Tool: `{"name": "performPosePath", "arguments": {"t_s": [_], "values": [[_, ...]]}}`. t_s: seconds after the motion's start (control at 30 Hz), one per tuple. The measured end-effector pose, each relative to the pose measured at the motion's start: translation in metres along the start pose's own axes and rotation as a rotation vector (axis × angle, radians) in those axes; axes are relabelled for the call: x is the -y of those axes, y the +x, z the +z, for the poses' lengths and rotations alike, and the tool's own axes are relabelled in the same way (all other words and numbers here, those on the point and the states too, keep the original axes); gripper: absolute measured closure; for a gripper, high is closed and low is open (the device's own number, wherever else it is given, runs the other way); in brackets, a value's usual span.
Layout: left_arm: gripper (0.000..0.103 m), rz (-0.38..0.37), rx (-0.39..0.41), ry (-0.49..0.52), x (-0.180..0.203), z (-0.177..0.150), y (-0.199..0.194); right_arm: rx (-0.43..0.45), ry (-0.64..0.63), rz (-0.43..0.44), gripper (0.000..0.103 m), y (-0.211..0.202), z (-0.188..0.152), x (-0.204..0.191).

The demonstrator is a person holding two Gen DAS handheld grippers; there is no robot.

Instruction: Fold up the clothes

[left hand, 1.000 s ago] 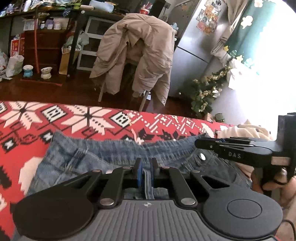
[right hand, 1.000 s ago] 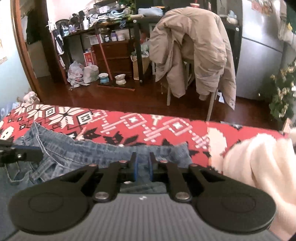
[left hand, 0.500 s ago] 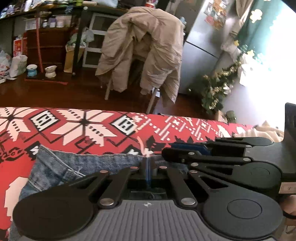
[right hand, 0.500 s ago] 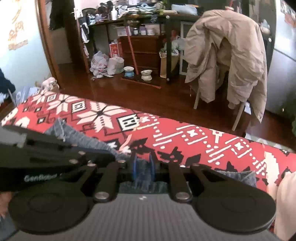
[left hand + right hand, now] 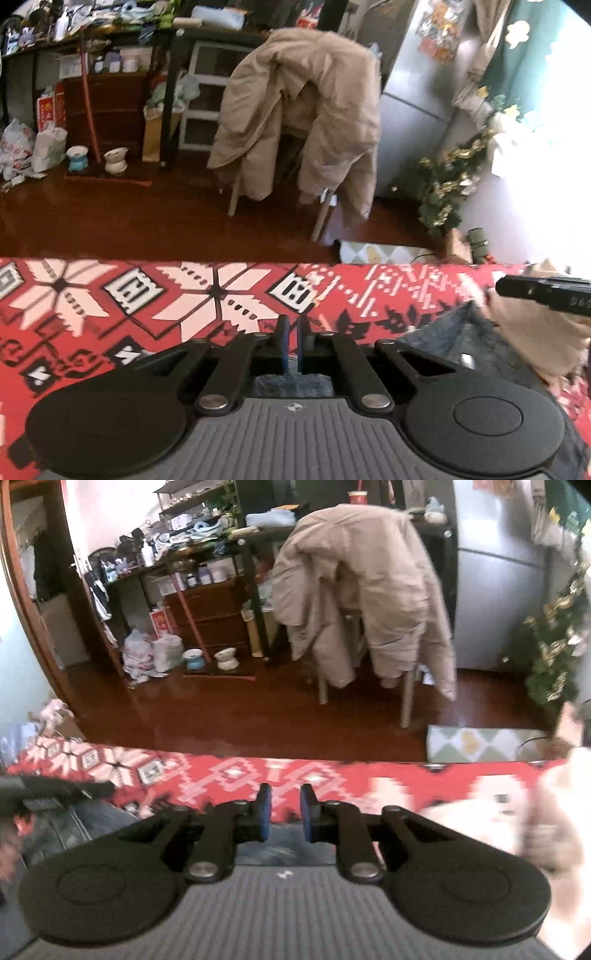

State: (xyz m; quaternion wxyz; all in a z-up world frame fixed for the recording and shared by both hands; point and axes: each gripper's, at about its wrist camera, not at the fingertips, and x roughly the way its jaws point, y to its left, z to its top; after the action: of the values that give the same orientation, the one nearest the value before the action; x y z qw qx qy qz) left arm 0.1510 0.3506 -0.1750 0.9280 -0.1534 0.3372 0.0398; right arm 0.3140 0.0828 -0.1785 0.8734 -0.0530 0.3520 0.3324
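Note:
Blue jeans (image 5: 461, 343) lie folded on the red patterned blanket (image 5: 207, 295), mostly low and to the right in the left wrist view. My left gripper (image 5: 291, 332) hovers over the jeans' left edge, its blue pads a narrow gap apart with only blanket showing between them. In the right wrist view my right gripper (image 5: 285, 808) is open wider and empty, and dark denim (image 5: 277, 845) shows just under its fingers. The right gripper (image 5: 517, 288) enters the left view from the right. The left gripper (image 5: 74, 790) pokes in from the left of the right view.
A cream fluffy garment (image 5: 535, 812) lies on the blanket right of the jeans. Beyond the blanket's far edge is dark wood floor, a chair draped with a beige coat (image 5: 306, 110), a fridge (image 5: 417, 96) and a small decorated tree (image 5: 447, 192).
Both grippers were shut on the jeans' waistband and carried it leftward over the rest. Now both have let go, parted and lifted, and the jeans lie folded below.

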Motion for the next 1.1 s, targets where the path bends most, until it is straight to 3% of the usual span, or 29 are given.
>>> {"name": "performPosePath", "arguments": {"t_s": [0.17, 0.33, 0.4, 0.53, 0.77, 0.83, 0.9, 0.97, 1.03, 1.1], "values": [[0.099, -0.02, 0.007, 0.039, 0.002, -0.017, -0.042, -0.007, -0.08, -0.023, 0.081, -0.027, -0.021, 0.019], [0.099, 0.023, -0.018, 0.057, -0.002, -0.045, -0.064, -0.044, -0.176, -0.061, 0.084, -0.003, -0.034, -0.008], [0.099, 0.028, -0.027, 0.035, -0.008, -0.052, -0.068, -0.077, -0.17, -0.072, 0.092, 0.016, -0.033, -0.015], [0.099, 0.044, -0.036, -0.009, -0.02, -0.061, -0.07, -0.094, -0.105, -0.075, 0.093, 0.035, -0.022, -0.015], [0.099, 0.033, -0.035, -0.029, -0.025, -0.073, -0.077, -0.107, -0.106, -0.092, 0.092, 0.044, -0.012, -0.017], [0.097, 0.036, -0.03, -0.019, -0.022, -0.076, -0.085, -0.072, -0.097, -0.104, 0.079, 0.037, -0.008, -0.017], [0.082, 0.044, -0.023, 0.0, -0.018, -0.078, -0.096, -0.025, -0.099, -0.093, 0.07, 0.02, -0.005, -0.021], [0.068, 0.052, -0.016, 0.019, -0.014, -0.081, -0.108, 0.024, -0.115, -0.073, 0.051, -0.003, -0.005, -0.028], [0.065, 0.059, -0.009, 0.038, -0.01, -0.084, -0.119, 0.076, -0.147, -0.05, 0.02, -0.032, -0.011, -0.037], [0.058, 0.063, -0.006, 0.051, -0.005, -0.088, -0.131, 0.122, -0.177, -0.025, 0.006, -0.061, -0.018, -0.046]]}}
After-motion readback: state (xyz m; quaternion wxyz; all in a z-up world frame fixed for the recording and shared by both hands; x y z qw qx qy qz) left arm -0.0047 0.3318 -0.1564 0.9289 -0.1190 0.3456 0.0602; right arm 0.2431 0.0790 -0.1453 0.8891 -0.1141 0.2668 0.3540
